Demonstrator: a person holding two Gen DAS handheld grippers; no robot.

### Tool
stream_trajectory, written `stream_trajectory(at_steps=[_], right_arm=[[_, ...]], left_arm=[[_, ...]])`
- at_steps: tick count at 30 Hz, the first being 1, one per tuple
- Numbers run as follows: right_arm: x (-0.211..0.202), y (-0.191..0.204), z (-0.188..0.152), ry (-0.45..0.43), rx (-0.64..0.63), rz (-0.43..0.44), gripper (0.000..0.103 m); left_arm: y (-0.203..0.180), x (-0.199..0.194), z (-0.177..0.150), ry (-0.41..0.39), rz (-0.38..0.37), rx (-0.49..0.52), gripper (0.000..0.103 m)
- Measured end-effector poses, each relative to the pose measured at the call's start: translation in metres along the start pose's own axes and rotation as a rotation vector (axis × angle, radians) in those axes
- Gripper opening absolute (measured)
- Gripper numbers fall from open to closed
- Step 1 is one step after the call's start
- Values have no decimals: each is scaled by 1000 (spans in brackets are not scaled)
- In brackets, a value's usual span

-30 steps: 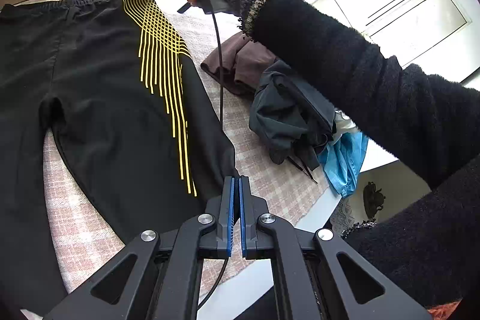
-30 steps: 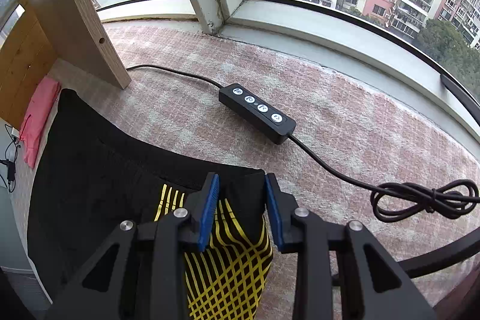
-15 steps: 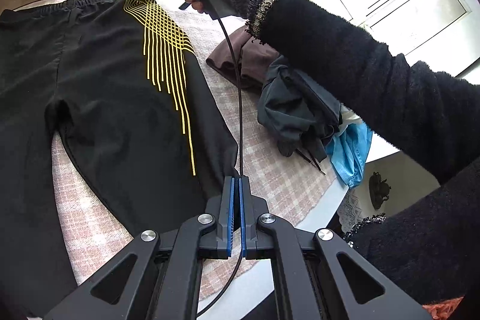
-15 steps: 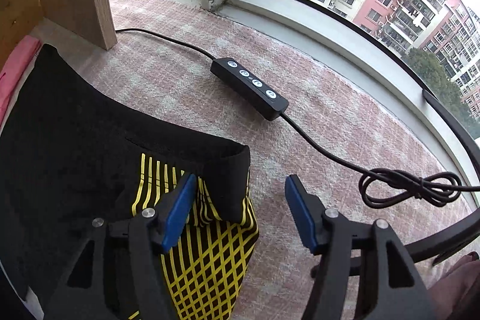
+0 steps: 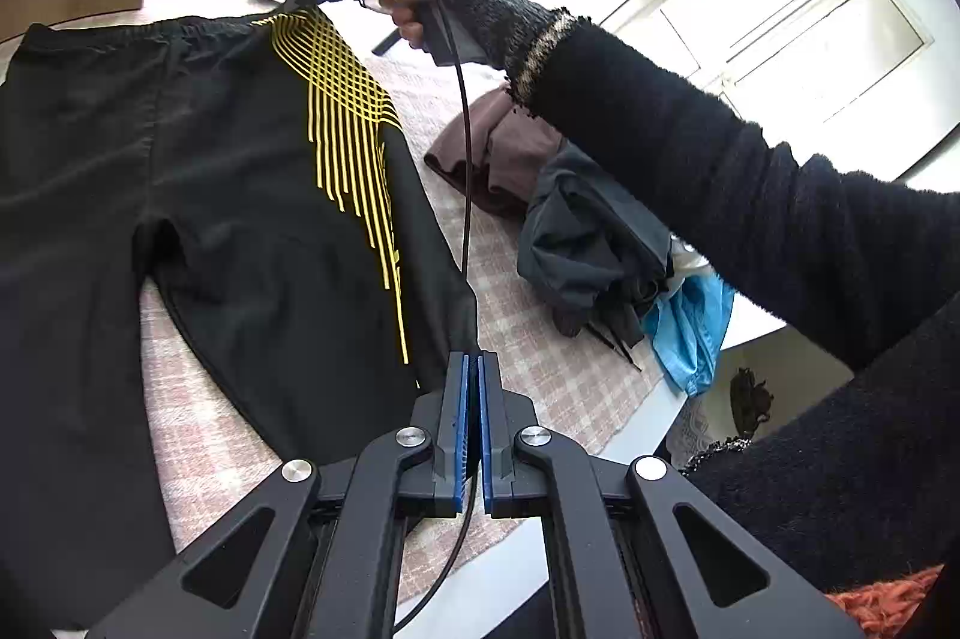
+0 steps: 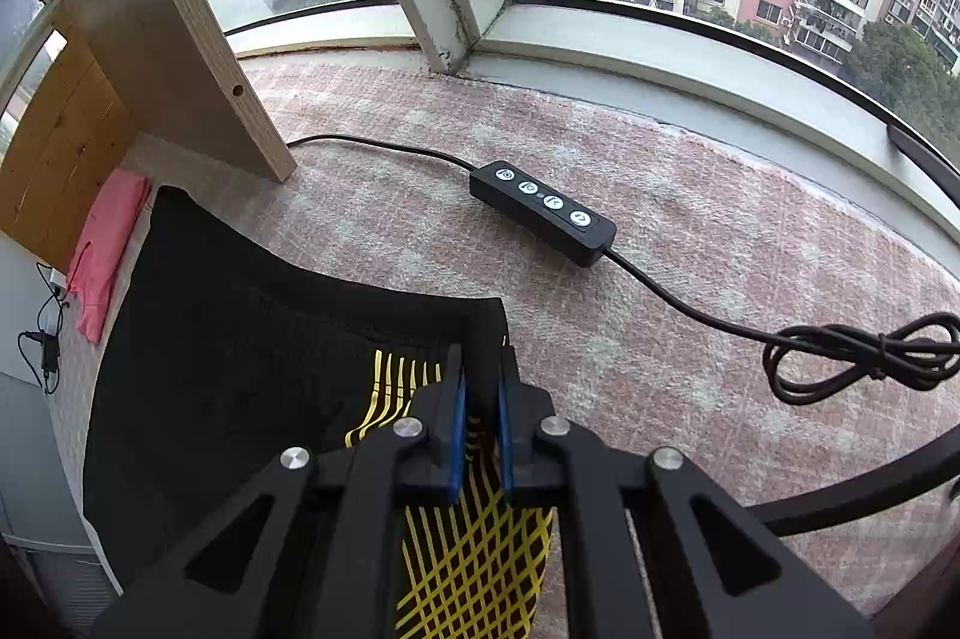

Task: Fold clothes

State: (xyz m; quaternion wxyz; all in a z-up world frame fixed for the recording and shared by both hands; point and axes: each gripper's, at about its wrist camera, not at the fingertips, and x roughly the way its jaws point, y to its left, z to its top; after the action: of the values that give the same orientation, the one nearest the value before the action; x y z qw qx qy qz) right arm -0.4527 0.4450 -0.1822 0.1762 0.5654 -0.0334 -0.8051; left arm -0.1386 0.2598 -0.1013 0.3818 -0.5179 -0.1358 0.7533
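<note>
Trousers (image 5: 198,195), black with a fan of yellow stripes at one hip, lie spread flat on the pink checked tablecloth (image 5: 540,369), waistband toward the window and legs running back toward the person. The right gripper (image 6: 480,399) has its blue pads clenched on the waistband corner right at the striped patch, and the cloth there is lifted a little off the tablecloth. The left gripper (image 5: 471,435) sits at the outer edge of the same striped leg, lower down; its jaws are pressed together, and the leg's edge runs into them, so it appears to be pinching that side seam, though the cloth between the pads is barely visible.

With both grips along one side of the trousers, the step in hand looks like the first fold: taking the striped leg over onto the other leg. The next move calls for both grippers to rise together and carry that edge sideways across the trousers, keeping it taut so seams line up.

Beyond the waistband lies a black inline remote (image 6: 543,213) on its cable. A heap of unfolded clothes (image 5: 576,231) sits beside the striped leg, on the side away from the fold, near the tablecloth's edge.
</note>
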Motion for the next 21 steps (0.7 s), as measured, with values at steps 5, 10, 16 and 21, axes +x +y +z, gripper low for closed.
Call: stream_trajectory(at_steps=[5,10,16,21], right_arm=[[-35,22,20,-66,124,54,8],[-62,92,43,-104,100,48,8],[-40,209,84,-87,-10,17,8],[48,297,113,68,-155,-70,19]], left_arm=[[43,-73,-22,-137,52,-108,2],[97,-147,-64,-238,123,-224,2],[167,-191,-121,-241,173,-324,2],[224,-184,-148,-146,188,-385,3]])
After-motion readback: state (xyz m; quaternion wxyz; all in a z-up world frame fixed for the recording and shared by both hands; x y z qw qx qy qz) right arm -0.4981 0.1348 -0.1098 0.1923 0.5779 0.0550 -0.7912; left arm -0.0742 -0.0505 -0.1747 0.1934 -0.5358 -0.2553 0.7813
